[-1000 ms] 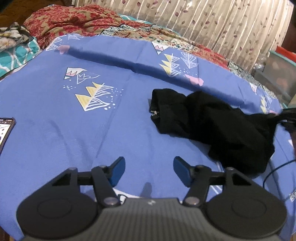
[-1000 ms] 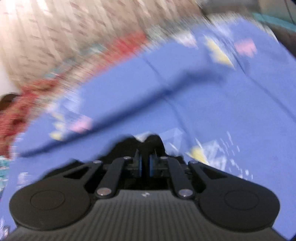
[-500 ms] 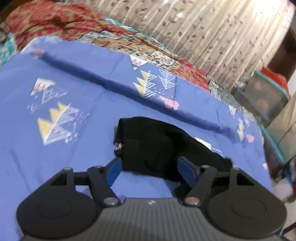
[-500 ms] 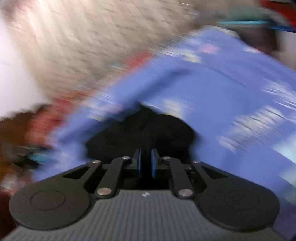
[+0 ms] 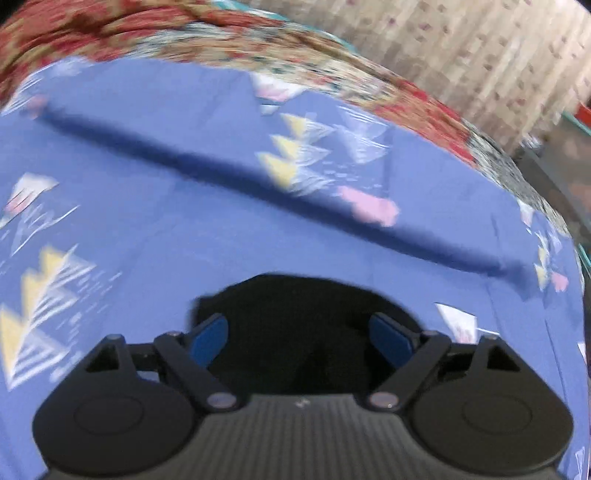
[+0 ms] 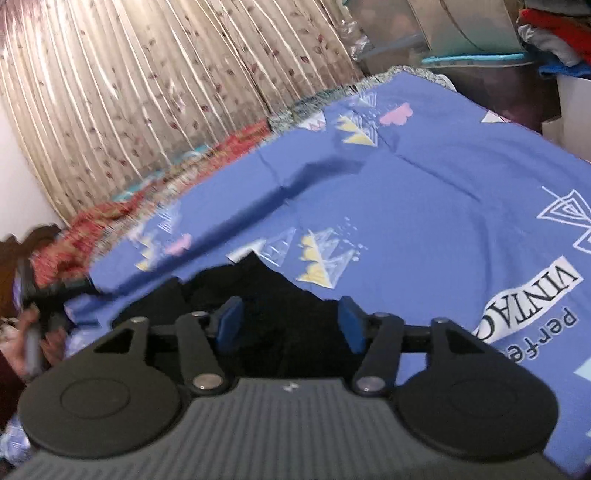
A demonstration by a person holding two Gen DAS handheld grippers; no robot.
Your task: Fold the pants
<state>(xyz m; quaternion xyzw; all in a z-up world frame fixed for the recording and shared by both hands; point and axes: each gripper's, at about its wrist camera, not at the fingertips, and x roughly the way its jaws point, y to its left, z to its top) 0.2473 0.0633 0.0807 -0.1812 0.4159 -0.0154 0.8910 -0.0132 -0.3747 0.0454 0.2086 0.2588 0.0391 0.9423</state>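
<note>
The black pants (image 5: 295,314) lie bunched on the blue patterned bedsheet (image 5: 184,221). In the left wrist view my left gripper (image 5: 301,341) is open, its blue pads (image 5: 207,338) straddling the near edge of the pants. In the right wrist view the pants (image 6: 258,295) lie right under my right gripper (image 6: 290,325), which is open with the cloth between and below its blue pads (image 6: 351,325). Whether either gripper touches the cloth is not clear.
The sheet (image 6: 424,206) has a long raised crease (image 5: 258,184) across it. A red floral blanket (image 5: 110,33) lies along the far edge, before a pleated curtain (image 6: 147,92). Bins and piled clothes (image 6: 535,44) stand beside the bed.
My right gripper was shut on the pants and has opened. My left gripper has moved forward over the pants and stays open. The pants have shifted.
</note>
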